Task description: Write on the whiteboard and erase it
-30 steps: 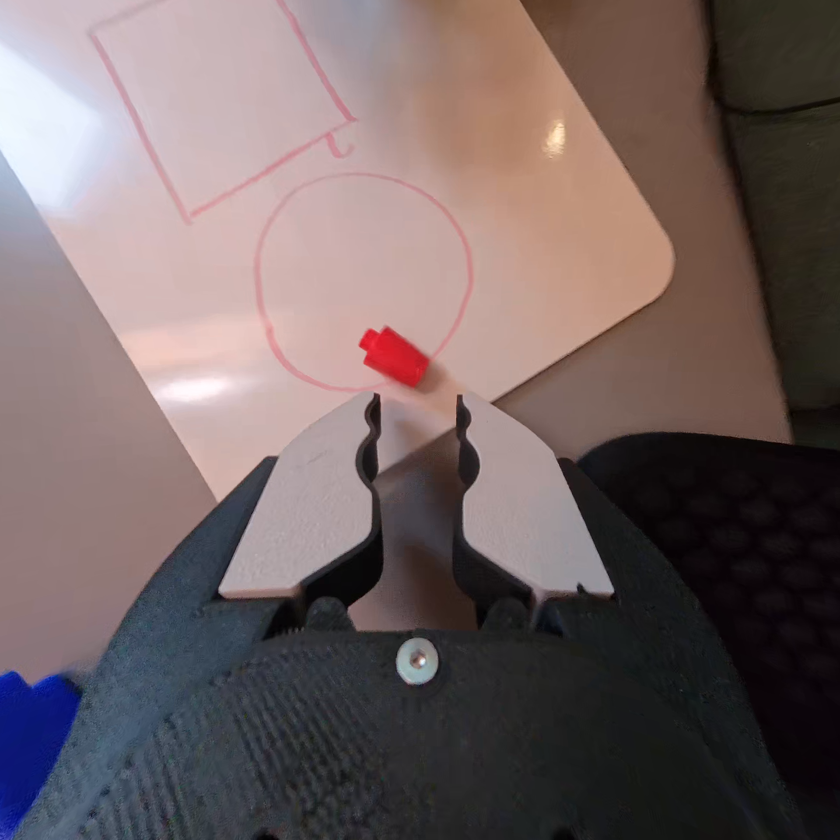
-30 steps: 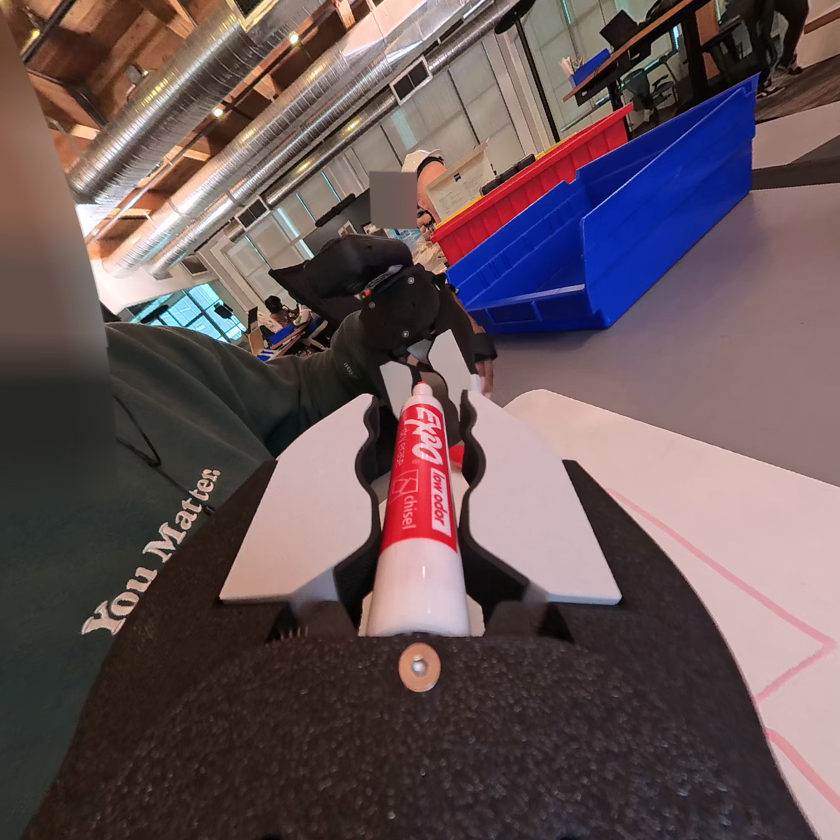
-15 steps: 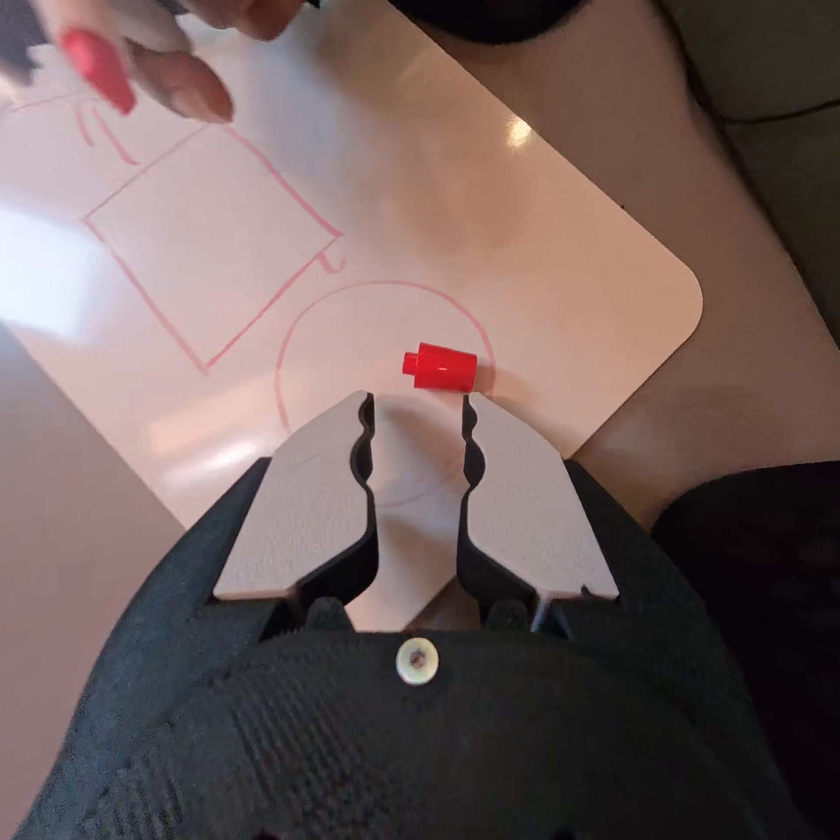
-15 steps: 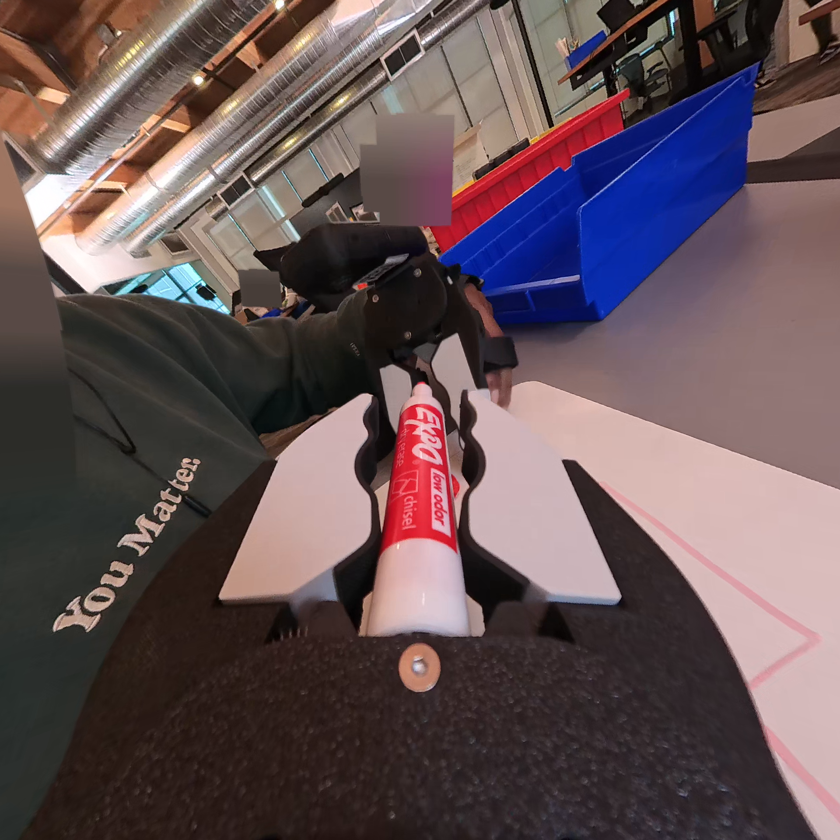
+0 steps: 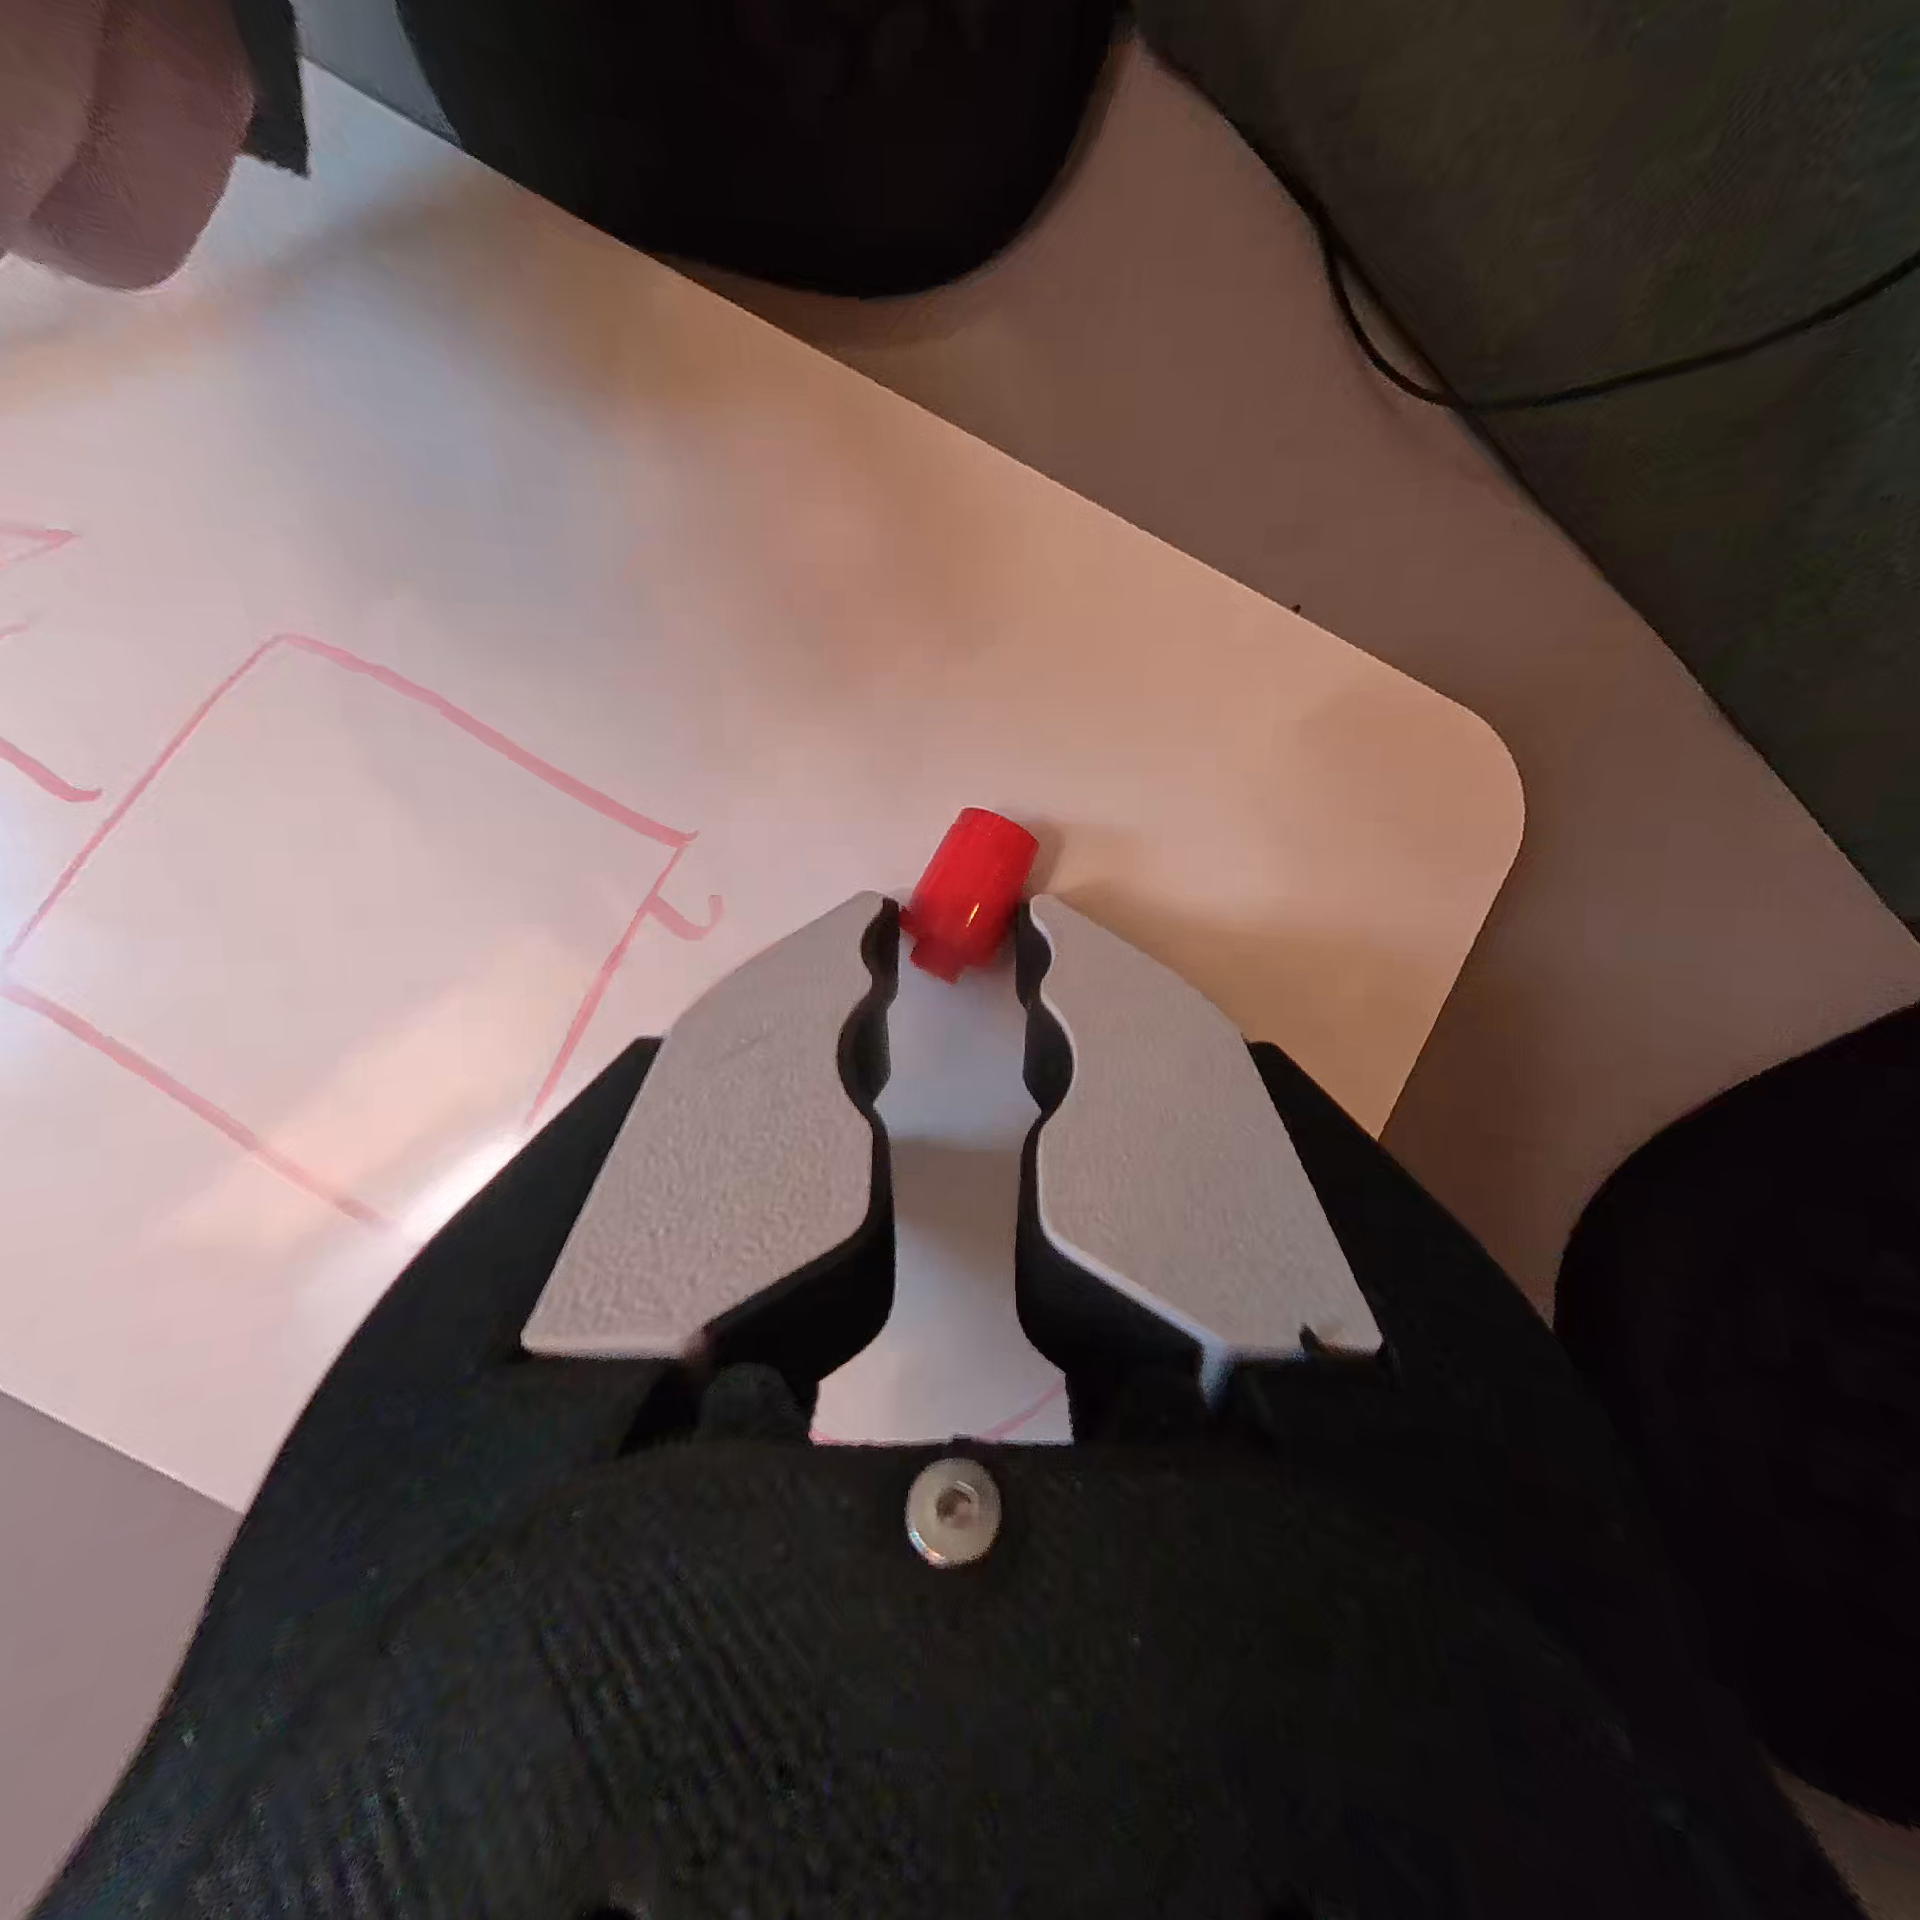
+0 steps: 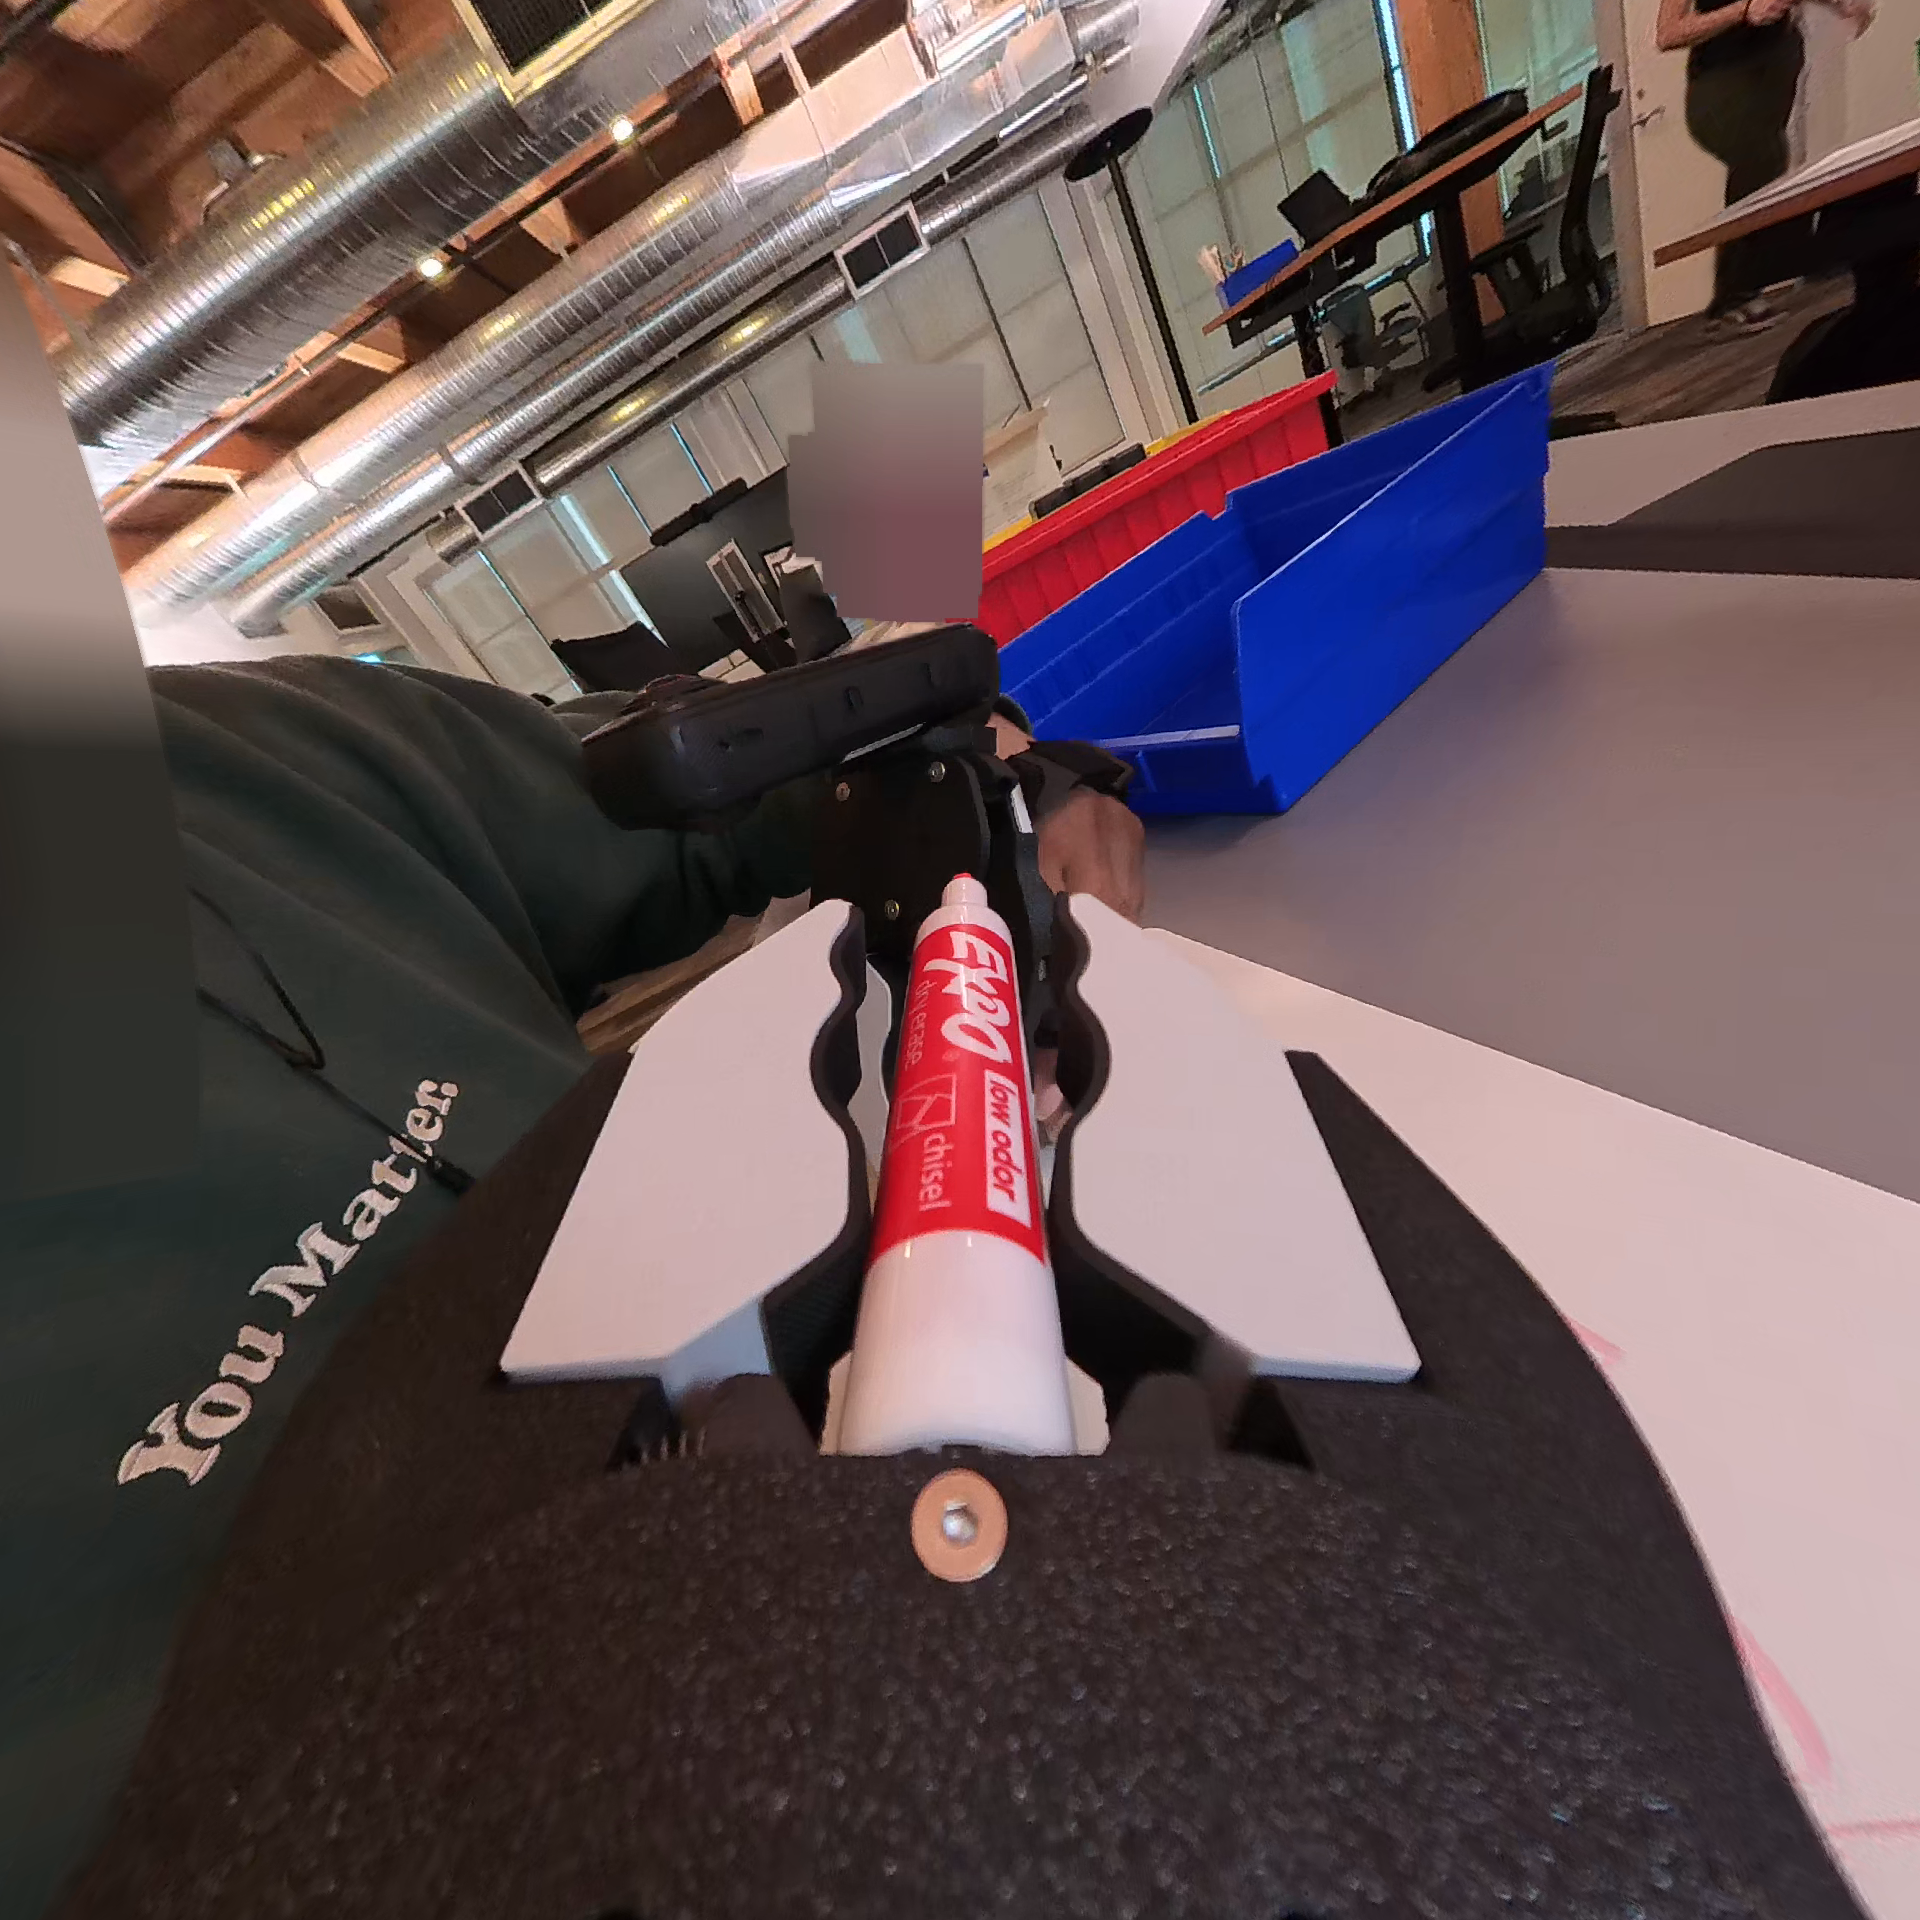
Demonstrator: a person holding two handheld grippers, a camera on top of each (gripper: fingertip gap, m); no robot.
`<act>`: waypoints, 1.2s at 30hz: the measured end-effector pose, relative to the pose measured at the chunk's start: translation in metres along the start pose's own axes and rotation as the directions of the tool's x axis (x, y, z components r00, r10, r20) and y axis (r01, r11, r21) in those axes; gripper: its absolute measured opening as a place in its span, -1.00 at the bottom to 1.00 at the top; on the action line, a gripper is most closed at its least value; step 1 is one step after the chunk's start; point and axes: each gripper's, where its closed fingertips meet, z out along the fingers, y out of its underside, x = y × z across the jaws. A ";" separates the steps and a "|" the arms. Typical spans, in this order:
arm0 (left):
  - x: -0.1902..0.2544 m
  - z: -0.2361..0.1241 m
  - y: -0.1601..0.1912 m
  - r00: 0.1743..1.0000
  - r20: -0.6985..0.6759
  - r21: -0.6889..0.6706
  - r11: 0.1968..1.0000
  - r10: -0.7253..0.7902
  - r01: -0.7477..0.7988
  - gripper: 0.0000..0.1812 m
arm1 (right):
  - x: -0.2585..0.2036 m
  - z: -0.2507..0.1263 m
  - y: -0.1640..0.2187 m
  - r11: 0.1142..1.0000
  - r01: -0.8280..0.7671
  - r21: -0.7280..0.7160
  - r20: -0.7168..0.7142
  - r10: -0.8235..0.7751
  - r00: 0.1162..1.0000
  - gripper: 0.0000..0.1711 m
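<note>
The white whiteboard (image 5: 727,499) lies flat on the table with a red square (image 5: 312,894) drawn on it. A small red marker cap (image 5: 971,883) lies on the board near its right corner. My left gripper (image 5: 956,920) has narrowed onto the cap, and its fingertips touch the cap's near end on both sides. My right gripper (image 6: 961,920) is shut on the red and white marker (image 6: 961,1132), whose bare tip points forward at the left gripper (image 6: 914,821). The board also shows in the right wrist view (image 6: 1558,1195).
A blue bin (image 6: 1351,644) and a red bin (image 6: 1153,499) stand on the grey table beyond the board. A dark green sleeve (image 6: 364,883) fills the left. A black rounded object (image 5: 748,135) sits past the board's far edge, another (image 5: 1766,1351) at the right. The grippers' ends are close to 15 cm from one another.
My left gripper has moved forward over the board to the cap and its fingers have narrowed around it. The cap has turned end-on. My right gripper keeps holding the marker.
</note>
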 end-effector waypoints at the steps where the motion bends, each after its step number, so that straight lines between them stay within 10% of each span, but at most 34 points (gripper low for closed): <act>1: 0.000 -0.001 0.001 1.000 0.022 0.012 1.000 -0.012 0.012 -0.77 | 0.000 -0.002 0.000 1.000 0.000 0.003 -0.002 0.000 1.000 -0.60; 12: -0.034 -0.096 -0.009 0.737 0.468 0.548 0.814 -0.488 0.191 -0.78 | 0.001 0.007 0.023 0.958 0.248 -0.143 -0.083 -0.262 0.962 -0.60; 36: -0.039 -0.070 -0.025 0.681 0.530 0.486 0.839 -0.504 0.243 -0.80 | -0.003 0.029 0.059 0.839 0.420 -0.346 -0.098 -0.478 0.873 -0.62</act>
